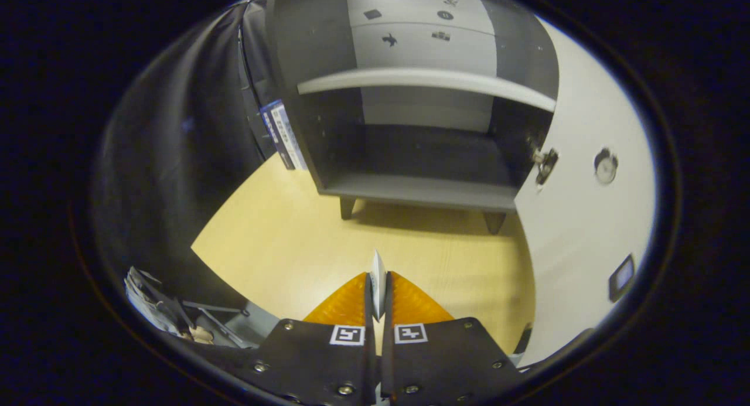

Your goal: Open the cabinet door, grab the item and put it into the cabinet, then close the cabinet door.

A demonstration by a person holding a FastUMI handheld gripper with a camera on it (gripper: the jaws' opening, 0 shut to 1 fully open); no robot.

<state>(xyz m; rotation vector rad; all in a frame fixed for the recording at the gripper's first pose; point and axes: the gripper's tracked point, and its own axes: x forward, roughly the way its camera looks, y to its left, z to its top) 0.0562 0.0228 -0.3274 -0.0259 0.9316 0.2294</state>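
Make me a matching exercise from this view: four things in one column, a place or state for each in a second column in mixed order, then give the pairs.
Things:
1. cabinet door
2. thin white item
3. lower compartment
4. claw

Places or states:
A. dark inside, under the shelf
B. swung open beside the cabinet
C. shut over the wooden tabletop, short of the cabinet
D. pinched edge-on between the fingers

Pairs: 1-B, 2-D, 3-A, 4-C
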